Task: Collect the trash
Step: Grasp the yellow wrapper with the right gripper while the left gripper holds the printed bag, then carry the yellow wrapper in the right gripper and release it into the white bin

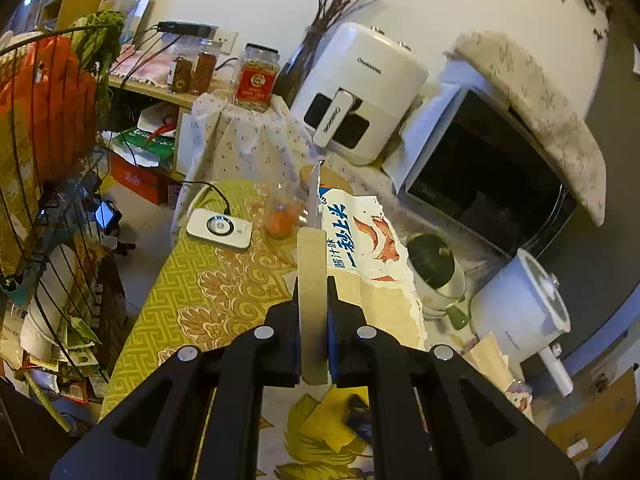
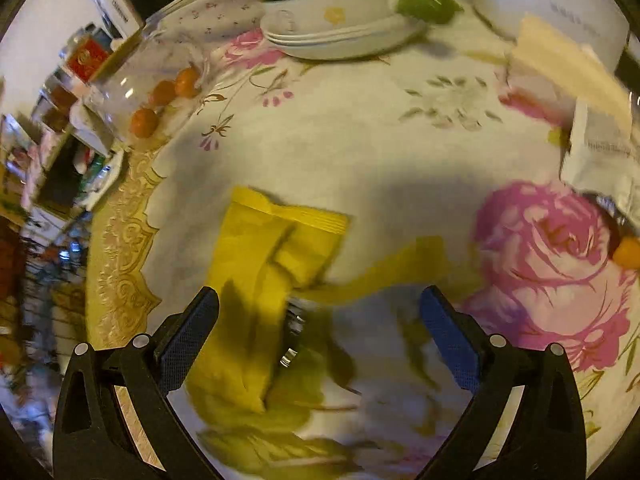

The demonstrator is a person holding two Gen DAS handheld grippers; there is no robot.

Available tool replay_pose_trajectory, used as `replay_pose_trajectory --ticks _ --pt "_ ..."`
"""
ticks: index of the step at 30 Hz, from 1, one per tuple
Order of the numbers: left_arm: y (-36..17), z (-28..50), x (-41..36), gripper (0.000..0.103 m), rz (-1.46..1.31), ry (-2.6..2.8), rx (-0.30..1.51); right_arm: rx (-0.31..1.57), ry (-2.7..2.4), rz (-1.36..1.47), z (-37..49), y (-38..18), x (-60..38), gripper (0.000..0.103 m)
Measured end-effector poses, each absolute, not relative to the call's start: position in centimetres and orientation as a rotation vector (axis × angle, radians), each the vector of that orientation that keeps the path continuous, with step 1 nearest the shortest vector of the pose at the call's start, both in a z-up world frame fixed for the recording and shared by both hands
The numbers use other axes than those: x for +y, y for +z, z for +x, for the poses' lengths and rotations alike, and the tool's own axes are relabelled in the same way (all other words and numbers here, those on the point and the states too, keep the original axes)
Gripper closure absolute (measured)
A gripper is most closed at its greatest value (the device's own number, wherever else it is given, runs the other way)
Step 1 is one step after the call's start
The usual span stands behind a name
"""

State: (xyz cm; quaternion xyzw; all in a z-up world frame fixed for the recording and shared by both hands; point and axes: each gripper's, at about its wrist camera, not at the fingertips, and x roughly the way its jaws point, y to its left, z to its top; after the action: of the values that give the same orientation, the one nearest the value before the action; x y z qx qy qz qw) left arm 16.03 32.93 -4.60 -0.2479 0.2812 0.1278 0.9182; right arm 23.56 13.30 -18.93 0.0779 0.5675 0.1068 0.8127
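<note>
My left gripper (image 1: 314,312) was clamped tight on a torn piece of printed cardboard (image 1: 360,248), pinched edge-on between its pads and held up above the yellow tablecloth (image 1: 208,280). My right gripper (image 2: 320,312) hung with its jaws spread wide and nothing between the pads, pointing down at a yellow wrapper (image 2: 260,272) lying flat on the floral tablecloth (image 2: 360,140). The wrapper lay well short of the stacked white plates (image 2: 340,40), near the cloth's gold border.

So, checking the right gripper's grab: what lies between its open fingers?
In the right wrist view, a crumpled yellow wrapper on the floral tablecloth.
</note>
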Motion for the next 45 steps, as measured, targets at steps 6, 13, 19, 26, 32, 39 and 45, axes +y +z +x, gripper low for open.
replay_pose_trajectory --ticks 6,13,19,26,32,39,45 --pt "-4.3 15.5 33.8 0.094 -0.537 0.257 0.561 1.126 0.178 0.013 22.9 -18.5 15.4 0.06" --pt "-4.4 15.5 33.5 0.094 -0.549 0.239 0.563 1.107 0.216 0.069 22.6 -17.0 13.7 0.096" --pt "-4.2 15.7 32.3 0.094 -0.535 0.221 0.559 1.042 0.216 0.099 22.0 -14.6 11.0 0.098" --pt "-3.9 16.1 29.8 0.094 -0.509 0.181 0.562 0.968 0.163 0.134 21.2 -11.5 6.1 0.098" --pt "-3.5 16.4 26.6 0.094 -0.473 0.136 0.563 0.923 0.102 0.163 19.1 -9.2 -0.1 0.098" --pt "-3.0 16.1 22.1 0.094 -0.425 0.034 0.563 0.875 -0.007 0.15 14.6 -7.6 -7.7 0.097" --pt "-2.6 15.0 16.6 0.094 -0.355 -0.088 0.573 0.903 -0.108 0.145 9.2 -8.5 -15.3 0.096"
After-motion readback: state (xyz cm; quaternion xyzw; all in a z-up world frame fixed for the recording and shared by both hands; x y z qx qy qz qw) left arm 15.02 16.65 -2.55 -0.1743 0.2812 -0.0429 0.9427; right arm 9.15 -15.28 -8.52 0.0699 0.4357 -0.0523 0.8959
